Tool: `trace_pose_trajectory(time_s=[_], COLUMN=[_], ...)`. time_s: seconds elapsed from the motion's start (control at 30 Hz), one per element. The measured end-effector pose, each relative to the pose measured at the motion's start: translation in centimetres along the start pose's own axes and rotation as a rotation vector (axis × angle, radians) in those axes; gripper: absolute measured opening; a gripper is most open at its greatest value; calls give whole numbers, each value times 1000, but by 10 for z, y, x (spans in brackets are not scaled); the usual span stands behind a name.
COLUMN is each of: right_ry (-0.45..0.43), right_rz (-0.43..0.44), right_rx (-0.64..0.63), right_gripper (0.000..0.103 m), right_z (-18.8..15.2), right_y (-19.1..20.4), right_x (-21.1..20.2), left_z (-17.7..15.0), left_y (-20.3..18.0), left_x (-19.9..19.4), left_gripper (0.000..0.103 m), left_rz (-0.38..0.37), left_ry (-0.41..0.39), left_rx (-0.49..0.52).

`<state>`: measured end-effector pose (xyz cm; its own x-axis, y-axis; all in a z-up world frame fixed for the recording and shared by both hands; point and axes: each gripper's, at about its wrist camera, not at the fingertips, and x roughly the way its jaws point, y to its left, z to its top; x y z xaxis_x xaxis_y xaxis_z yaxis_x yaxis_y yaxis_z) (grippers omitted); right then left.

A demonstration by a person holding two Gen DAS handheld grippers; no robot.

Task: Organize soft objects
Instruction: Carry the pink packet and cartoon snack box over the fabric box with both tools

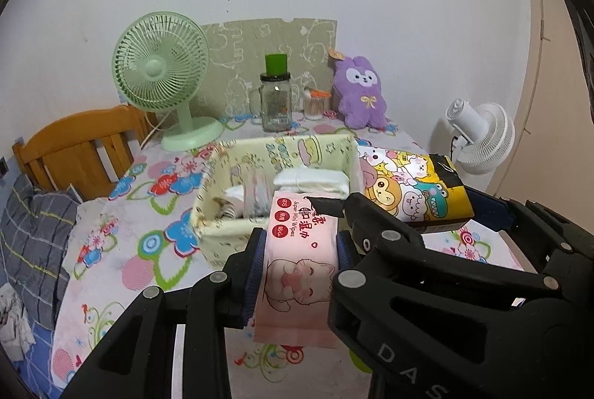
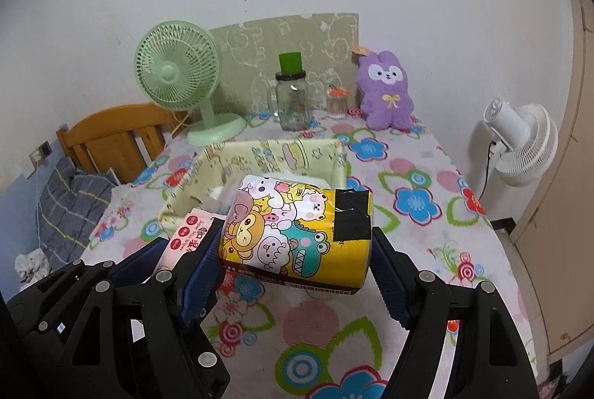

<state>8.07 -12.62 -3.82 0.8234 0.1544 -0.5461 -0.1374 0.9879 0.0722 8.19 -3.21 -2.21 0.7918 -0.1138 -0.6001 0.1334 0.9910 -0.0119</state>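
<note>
My left gripper point(image 1: 300, 250) is shut on a pink wet-wipes pack point(image 1: 300, 269) with a cat print, held above the table just in front of the yellow fabric basket point(image 1: 222, 235). My right gripper point(image 2: 297, 258) is shut on a yellow cartoon tissue pack point(image 2: 297, 232), held beside the basket point(image 2: 189, 191); the pack also shows in the left wrist view point(image 1: 412, 191). The basket holds white tissue packs point(image 1: 312, 181). The pink pack shows at the left in the right wrist view point(image 2: 187, 235). A purple plush bunny point(image 1: 362, 94) sits at the table's back.
A green desk fan point(image 1: 163, 79), a glass jar with a green lid point(image 1: 276, 101) and a small cotton-swab jar point(image 1: 313, 103) stand at the back of the flowered tablecloth point(image 1: 122, 261). A white fan point(image 1: 479, 135) stands at the right, a wooden bed frame point(image 1: 78, 146) at the left.
</note>
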Motion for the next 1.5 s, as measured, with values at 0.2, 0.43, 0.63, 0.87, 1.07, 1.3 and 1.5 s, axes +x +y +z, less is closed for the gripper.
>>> trace_pose_trajectory(time_s=[0.2, 0.43, 0.63, 0.87, 1.07, 1.3, 1.5], right_ry=[-14, -21, -34, -39, -23, -10, 20], right_rz=[6, 21, 38, 55, 71, 75, 65], right_rx=[-7, 2, 10, 6, 9, 12, 20], right_gripper=[79, 79, 79, 79, 79, 79, 79], right_z=[13, 24, 37, 50, 57, 60, 55], right_y=[5, 7, 6, 3, 2, 0, 0], right_x=[4, 18, 35, 58, 83, 109, 125], left_z=[11, 22, 34, 45, 51, 52, 48], left_y=[7, 13, 16, 20, 24, 28, 31], left_x=[3, 16, 30, 51, 72, 95, 108], left_gripper=[38, 38, 38, 39, 39, 41, 66], left_rz=[6, 2, 17, 30, 49, 57, 95], left_ry=[-17, -29, -42, -46, -36, -22, 6], left_rx=[-5, -8, -3, -10, -22, -32, -29])
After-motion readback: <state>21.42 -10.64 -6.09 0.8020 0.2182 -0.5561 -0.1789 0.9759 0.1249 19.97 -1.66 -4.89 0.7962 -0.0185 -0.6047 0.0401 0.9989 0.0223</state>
